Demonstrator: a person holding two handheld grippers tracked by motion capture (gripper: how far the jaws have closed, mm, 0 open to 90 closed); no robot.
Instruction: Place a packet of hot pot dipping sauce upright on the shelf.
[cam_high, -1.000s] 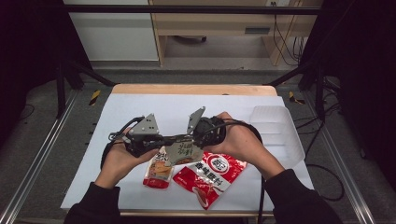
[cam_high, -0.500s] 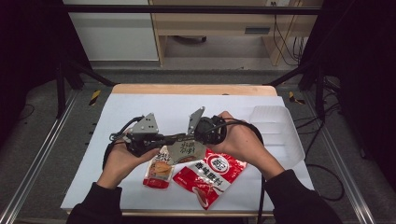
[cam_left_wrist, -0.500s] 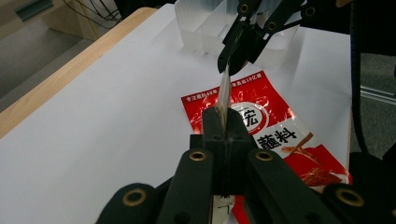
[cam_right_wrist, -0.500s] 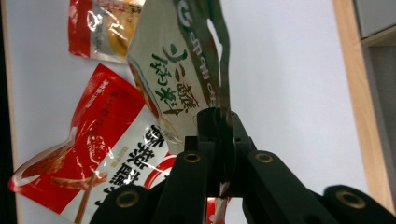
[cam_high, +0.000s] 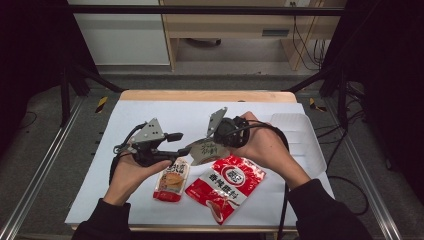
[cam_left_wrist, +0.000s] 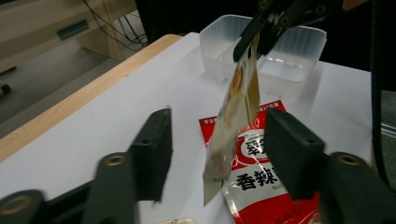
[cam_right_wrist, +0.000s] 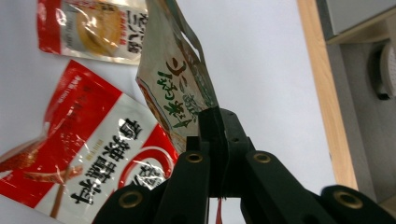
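Above the table, right gripper (cam_right_wrist: 215, 122) clamps pale packet (cam_right_wrist: 175, 88) (left's fingers apart).

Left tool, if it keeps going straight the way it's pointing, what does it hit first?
Probably the hanging snack packet, between the left tool's open jaws and pinched by the right tool; depth is unclear.

Overhead view, two close tool views, shared packets (cam_high: 227, 186)

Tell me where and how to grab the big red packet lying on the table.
Take the big red packet by its far corner seam, nearest the clear tray, coming from above at a shallow slant. It lies flat on the white sheet, so only a thin edge offers the jaws purchase; its near edge sits close to the smaller orange packet.
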